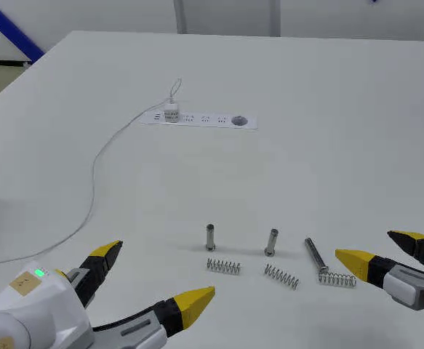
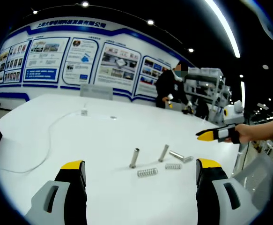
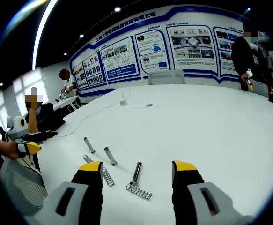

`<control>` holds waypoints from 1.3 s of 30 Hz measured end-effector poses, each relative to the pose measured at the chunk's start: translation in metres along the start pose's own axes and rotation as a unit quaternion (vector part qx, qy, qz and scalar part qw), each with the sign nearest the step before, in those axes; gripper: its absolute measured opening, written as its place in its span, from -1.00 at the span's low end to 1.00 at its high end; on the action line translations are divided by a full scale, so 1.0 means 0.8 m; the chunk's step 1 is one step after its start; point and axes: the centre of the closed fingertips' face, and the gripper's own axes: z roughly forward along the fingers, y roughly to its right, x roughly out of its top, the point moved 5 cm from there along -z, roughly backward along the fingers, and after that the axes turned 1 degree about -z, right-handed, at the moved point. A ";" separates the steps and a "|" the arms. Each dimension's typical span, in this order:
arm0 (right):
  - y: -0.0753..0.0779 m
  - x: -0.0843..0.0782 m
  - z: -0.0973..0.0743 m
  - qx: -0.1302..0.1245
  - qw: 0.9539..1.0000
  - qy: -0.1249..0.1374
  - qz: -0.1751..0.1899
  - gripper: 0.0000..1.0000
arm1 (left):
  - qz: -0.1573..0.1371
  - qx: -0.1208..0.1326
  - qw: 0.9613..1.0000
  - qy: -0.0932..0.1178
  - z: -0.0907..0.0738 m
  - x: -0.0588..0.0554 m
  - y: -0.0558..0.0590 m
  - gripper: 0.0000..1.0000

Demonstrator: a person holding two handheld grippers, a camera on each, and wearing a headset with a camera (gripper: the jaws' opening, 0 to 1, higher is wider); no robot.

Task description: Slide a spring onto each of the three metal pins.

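The left claw [image 1: 152, 276] is spread wide open at the near left of the tabletop [image 1: 328, 145], gripping nothing. The right claw [image 1: 381, 251] is equally wide open and empty at the near right, its tips just right of the right spring [image 1: 337, 278]. Between the claws are 3 pins in a row: left pin [image 1: 210, 237], middle pin [image 1: 271, 242] and right pin [image 1: 315, 254], the last lying flat at a slant. The left spring [image 1: 223, 267] and middle spring [image 1: 281, 276] lie loose just near of their pins. A power strip [image 1: 197, 119] lies far back.
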 end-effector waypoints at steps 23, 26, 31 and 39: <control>0.007 -0.035 0.095 0.010 0.991 -0.130 -0.027 -0.40 | -0.007 0.022 1.000 0.000 -0.003 -0.001 -0.010 0.83; 0.009 -0.039 0.102 0.008 0.989 -0.145 -0.026 -0.41 | -0.009 0.020 1.000 0.000 -0.003 -0.001 -0.010 0.81; 0.006 -0.043 0.109 0.002 0.985 -0.171 -0.031 -0.49 | -0.008 0.015 1.000 -0.007 -0.002 -0.004 -0.007 0.77; 0.001 -0.048 0.117 0.004 0.979 -0.195 -0.056 -0.55 | -0.010 0.006 1.000 -0.014 0.000 -0.007 -0.004 0.76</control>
